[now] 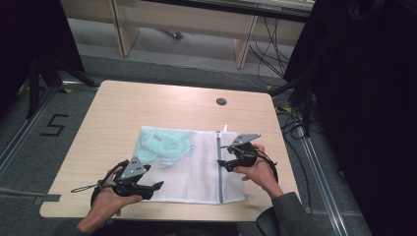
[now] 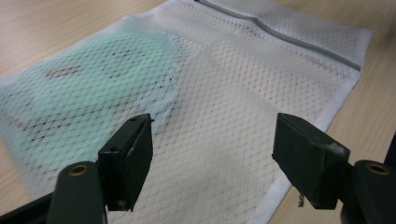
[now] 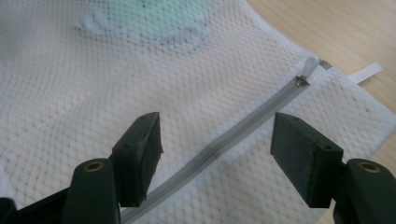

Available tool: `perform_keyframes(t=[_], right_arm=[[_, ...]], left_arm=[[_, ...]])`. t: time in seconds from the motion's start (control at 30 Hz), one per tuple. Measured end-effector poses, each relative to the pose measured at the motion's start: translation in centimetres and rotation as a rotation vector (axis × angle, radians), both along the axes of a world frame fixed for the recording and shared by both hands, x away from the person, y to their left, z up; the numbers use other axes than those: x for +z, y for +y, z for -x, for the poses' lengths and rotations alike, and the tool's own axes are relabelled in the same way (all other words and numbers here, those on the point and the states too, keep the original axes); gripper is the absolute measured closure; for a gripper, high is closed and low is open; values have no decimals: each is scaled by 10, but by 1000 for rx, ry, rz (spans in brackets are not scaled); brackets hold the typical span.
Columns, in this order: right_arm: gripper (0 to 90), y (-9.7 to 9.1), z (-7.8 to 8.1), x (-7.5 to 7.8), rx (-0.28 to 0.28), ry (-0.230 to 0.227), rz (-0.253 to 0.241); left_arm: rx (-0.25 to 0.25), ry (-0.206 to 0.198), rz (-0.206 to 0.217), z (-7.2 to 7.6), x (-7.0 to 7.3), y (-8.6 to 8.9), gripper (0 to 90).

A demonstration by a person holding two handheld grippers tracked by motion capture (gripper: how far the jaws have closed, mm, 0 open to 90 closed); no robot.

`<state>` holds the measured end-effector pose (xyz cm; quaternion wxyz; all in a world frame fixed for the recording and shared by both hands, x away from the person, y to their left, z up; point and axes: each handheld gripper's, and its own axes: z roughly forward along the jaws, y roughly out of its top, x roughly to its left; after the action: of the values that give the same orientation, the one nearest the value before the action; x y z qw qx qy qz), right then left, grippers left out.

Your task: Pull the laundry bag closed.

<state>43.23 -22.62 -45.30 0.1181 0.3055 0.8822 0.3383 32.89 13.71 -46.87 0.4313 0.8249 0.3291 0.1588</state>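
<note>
Wooden table (image 1: 123, 105) bears mesh bag (image 1: 196, 172) (zipped); both grippers' fingers (image 2: 128, 156) gape, empty.

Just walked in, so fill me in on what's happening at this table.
A person works over a white mesh laundry bag lying flat on the table, with a mint-green garment inside. The left tool hovers open at the bag's near left edge; the right tool is open above the zipper, which looks closed. Neither grips anything.

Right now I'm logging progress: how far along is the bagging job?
Done: the green garment lies inside the white mesh bag, and the zipper looks closed, its slider at the end. In hand: nothing; left tongs and right tongs are open above the bag. Left: perhaps moving the bag.
</note>
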Motion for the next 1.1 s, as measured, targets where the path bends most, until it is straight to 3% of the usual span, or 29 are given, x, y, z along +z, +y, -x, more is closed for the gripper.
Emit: perform_keyframes(t=[0.03, 0.07, 0.17, 0.23, 0.3, 0.33, 0.37, 0.4, 0.43, 0.5, 0.57, 0.6, 0.63, 0.67, 0.73, 0.77, 0.8, 0.83, 0.87, 0.9, 0.97, 1.0, 1.03, 1.1], right_arm=[[335, 1, 2, -3, -16, -18, -20], [335, 0, 5, -3, -4, -6, -20], [328, -2, 12, -5, -3, 1, -11], [328, -3, 16, -6, 6, 3, 6], [326, -5, 18, -9, 16, -20, 25], [321, -5, 21, -9, 4, -6, 19], [319, -7, 22, -8, 13, 10, 33], [318, -7, 22, -11, 8, -23, 19], [317, -8, 23, -11, 15, -20, 30], [310, -11, 27, -12, 8, -13, 26], [306, -13, 31, -13, 10, -7, 25], [303, -14, 33, -12, 6, 13, 34], [303, -15, 36, -13, 5, -2, 20], [302, -17, 37, -14, 14, -4, 26], [300, -20, 41, -15, 28, -14, 34], [300, -20, 46, -16, -6, 11, 30], [299, -22, 48, -16, -4, 10, 34], [296, -24, 50, -17, -5, 7, 33], [293, -25, 52, -16, 1, 22, 40], [291, -27, 52, -19, 13, -11, 41], [291, -30, 55, -19, 0, -7, 43], [291, -32, 55, -20, 8, -19, 43], [291, -33, 58, -20, -12, -2, 36], [288, -36, 59, -19, 3, -9, 45]], left_arm=[[-3, -2, 5, 1, 0, 0, 284], [-3, -2, 7, 2, 0, 0, 281], [8, -3, 24, 4, -1, 0, 277], [3, -3, 2, 5, 1, 3, 276], [19, -7, 29, 7, 0, 3, 274], [12, -1, 14, 7, 1, 5, 272], [19, -6, 25, 8, 1, 5, 272], [14, -12, 25, 8, 0, 6, 272], [10, -6, 2, 9, 2, 8, 271], [28, -2, 26, 10, 2, 9, 269], [23, -15, 20, 10, 3, 12, 267], [19, -8, 7, 10, 3, 15, 266], [19, -8, 7, 10, 3, 15, 265], [35, 3, 34, 11, 2, 15, 265], [35, 9, 20, 11, 2, 18, 264], [37, 14, 27, 11, 2, 19, 263], [38, 17, 62, 11, 1, 19, 263], [29, 27, 36, 11, 2, 21, 263], [51, 27, 34, 13, 2, 22, 263], [44, 19, 30, 14, 2, 23, 263], [65, 3, 28, 17, 3, 25, 260], [61, 17, 21, 18, 3, 29, 260], [79, 6, 52, 20, 2, 29, 260], [83, 14, 46, 22, 3, 31, 259]])
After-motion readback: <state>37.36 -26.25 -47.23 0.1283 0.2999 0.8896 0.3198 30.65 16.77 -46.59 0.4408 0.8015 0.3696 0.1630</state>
